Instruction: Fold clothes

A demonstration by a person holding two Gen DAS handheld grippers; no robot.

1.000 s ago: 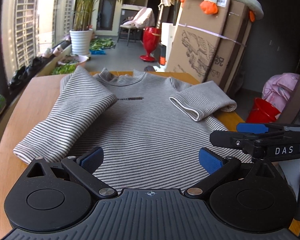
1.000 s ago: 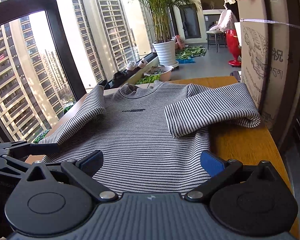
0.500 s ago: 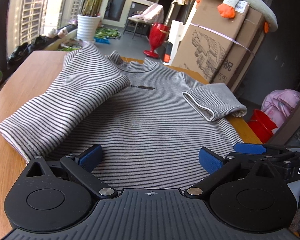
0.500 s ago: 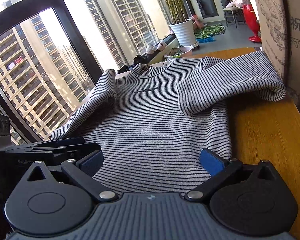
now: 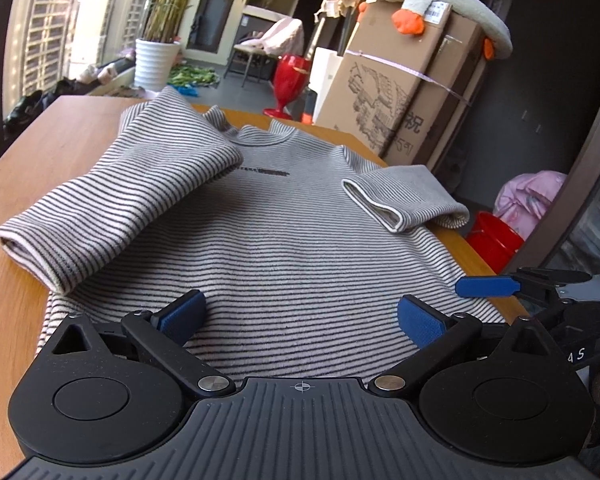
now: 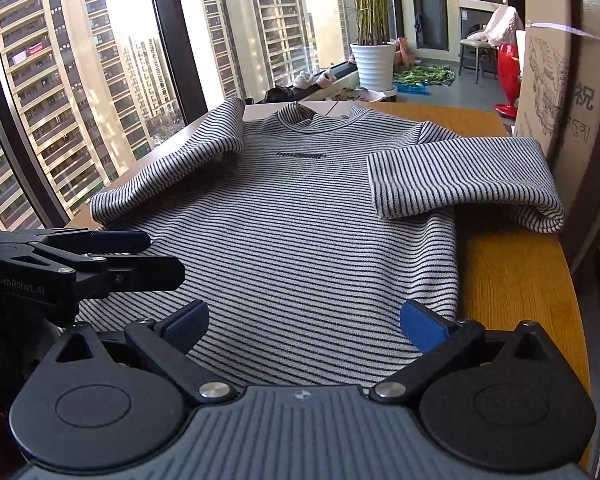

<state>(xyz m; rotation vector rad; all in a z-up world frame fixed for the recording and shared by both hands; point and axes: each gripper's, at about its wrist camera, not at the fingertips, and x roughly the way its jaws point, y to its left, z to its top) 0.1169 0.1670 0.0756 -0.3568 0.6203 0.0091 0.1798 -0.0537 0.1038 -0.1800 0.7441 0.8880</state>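
A grey-and-black striped sweater [image 5: 284, 232] [image 6: 308, 220] lies flat on the wooden table [image 5: 32, 152] [image 6: 512, 280], collar at the far end, with both sleeves folded in over the body. Its hem runs just under both grippers. My left gripper [image 5: 300, 316] hovers open over the hem's left half, nothing between its blue pads. Over the hem's right half my right gripper [image 6: 306, 322] is open too, and empty. Each gripper shows at the edge of the other's view: the right one [image 5: 540, 292] and the left one [image 6: 80, 264].
Tall cardboard boxes [image 5: 400, 92] [image 6: 560, 92] with a plush toy [image 5: 432, 4] on top stand against the table's right side. A red bucket [image 5: 496, 240] and a pink bundle [image 5: 528, 196] sit on the floor there. Window glass [image 6: 80, 80] flanks the left edge; a potted plant [image 5: 156, 56] stands beyond.
Both grippers have come lower and closer to the sweater's hem, which now fills more of each view. The sweater has not moved. Both stay open.
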